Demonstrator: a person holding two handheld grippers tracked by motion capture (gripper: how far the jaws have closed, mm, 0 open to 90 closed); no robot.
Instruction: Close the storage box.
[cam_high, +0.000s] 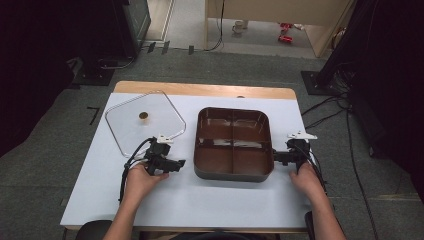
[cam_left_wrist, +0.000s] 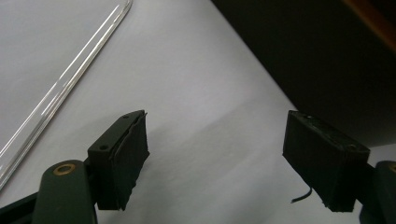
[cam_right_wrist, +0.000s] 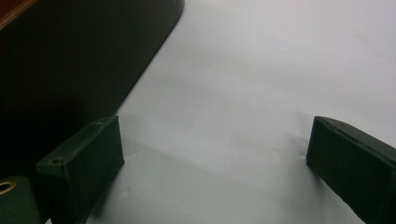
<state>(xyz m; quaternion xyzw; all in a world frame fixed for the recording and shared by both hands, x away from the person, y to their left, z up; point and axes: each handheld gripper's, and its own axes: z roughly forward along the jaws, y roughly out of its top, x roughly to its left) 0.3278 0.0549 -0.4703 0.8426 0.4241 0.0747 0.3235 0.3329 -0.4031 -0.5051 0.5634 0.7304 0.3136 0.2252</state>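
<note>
A dark brown tray (cam_high: 233, 174) with four compartments sits at the middle of the white table (cam_high: 200, 200). Left of it lies a clear square lid (cam_high: 125, 130) with a small brown knob (cam_high: 143, 115). My left gripper (cam_high: 181, 163) rests on the table between lid and tray, pointing right at the tray, a short gap away. Its jaws stand open with nothing between them (cam_left_wrist: 217, 158); the tray's dark wall (cam_left_wrist: 317, 60) is ahead and the lid's edge (cam_left_wrist: 70, 79) at the left. My right gripper (cam_high: 275, 157) sits at the tray's right side, open and empty (cam_right_wrist: 215, 163), beside the tray wall (cam_right_wrist: 70, 56).
The table's wooden far edge (cam_high: 200, 89) shows behind the lid and tray. Grey carpet floor surrounds the table, with cables (cam_high: 330, 107) and dark stands at the right and back left. Bare white tabletop lies in front of the tray.
</note>
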